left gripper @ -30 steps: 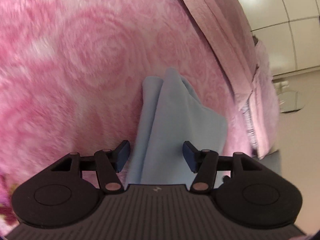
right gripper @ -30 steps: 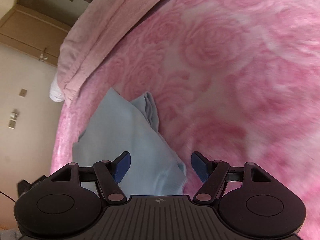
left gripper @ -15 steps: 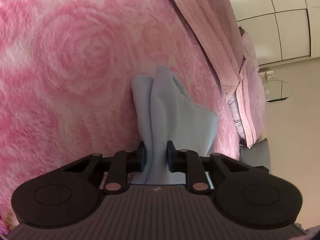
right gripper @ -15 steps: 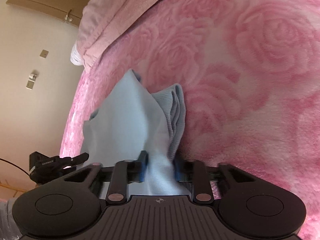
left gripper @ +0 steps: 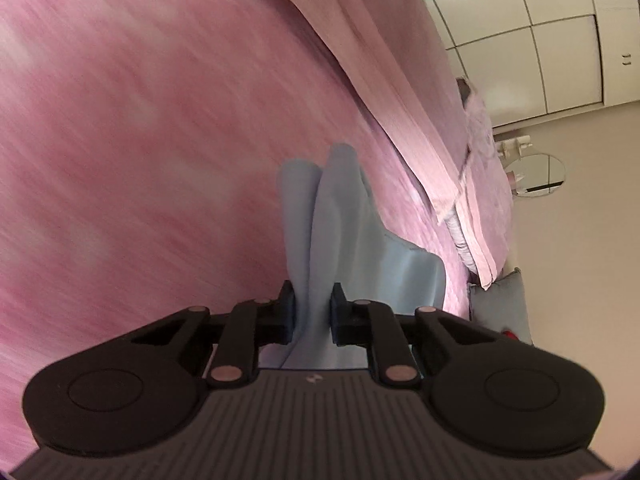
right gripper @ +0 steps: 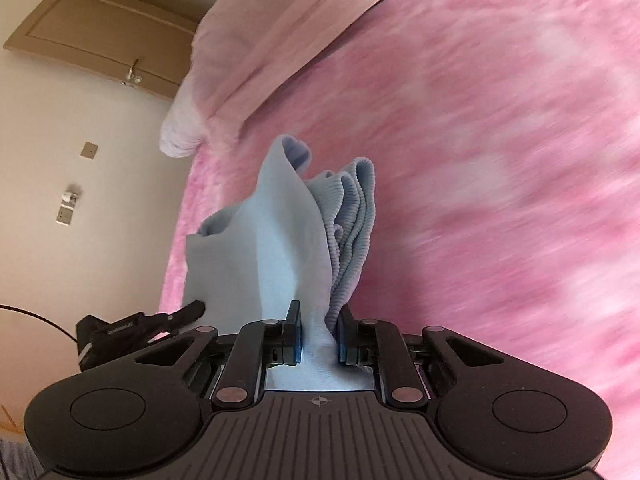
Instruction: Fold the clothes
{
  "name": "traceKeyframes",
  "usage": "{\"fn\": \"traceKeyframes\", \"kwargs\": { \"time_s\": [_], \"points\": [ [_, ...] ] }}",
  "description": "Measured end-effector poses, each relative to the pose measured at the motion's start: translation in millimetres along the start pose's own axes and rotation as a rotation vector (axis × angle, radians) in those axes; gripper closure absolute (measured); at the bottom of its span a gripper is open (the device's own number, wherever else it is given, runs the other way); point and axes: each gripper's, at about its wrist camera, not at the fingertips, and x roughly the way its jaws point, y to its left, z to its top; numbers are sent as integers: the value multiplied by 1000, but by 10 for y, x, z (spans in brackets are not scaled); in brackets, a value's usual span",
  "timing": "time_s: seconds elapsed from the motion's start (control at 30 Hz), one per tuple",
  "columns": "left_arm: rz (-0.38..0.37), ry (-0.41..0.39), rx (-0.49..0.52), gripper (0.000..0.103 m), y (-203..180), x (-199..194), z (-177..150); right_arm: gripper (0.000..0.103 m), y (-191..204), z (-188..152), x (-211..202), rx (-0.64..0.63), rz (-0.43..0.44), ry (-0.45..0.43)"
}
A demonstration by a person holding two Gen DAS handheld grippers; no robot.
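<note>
A bed covered by a fluffy pink rose-patterned blanket (left gripper: 140,128) fills both wrist views, its surface streaked by motion blur. A paler pink folded quilt (left gripper: 400,80) lies along the far edge. In the left wrist view, white panelled cupboard doors (left gripper: 552,32) stand at far right; in the right wrist view, a brown wooden door (right gripper: 100,36) with a metal handle is at far left.

The light blue knitted garment (left gripper: 352,248) hangs above the blanket, gathered in vertical folds, and is held at two points. The left claw (left gripper: 312,314) is narrow, its jaws closing, with a bunch of the blue fabric pressed between the pads. The right claw (right gripper: 318,336) is likewise narrow and closing, pinching smooth fabric beside a ribbed hem (right gripper: 352,232). In the right wrist view the left claw's black tip (right gripper: 188,312) touches the garment's left edge.
</note>
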Motion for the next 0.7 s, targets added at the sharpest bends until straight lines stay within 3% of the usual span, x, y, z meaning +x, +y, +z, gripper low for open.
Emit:
{"fn": "traceKeyframes", "kwargs": {
  "time_s": [0.17,0.37,0.5,0.7],
  "points": [
    [56,-29,43,91,442,-798,759,88,687,-255,903,80,48,-22],
    [90,-68,66,91,910,-1451,1666,88,1495,-141,2136,102,70,-13],
    [98,-87,66,91,1144,-1595,2164,88,1847,75,2745,94,69,-3],
    [111,-76,62,90,1418,-1467,2567,88,2014,273,3333,100,31,40]
  ]
}}
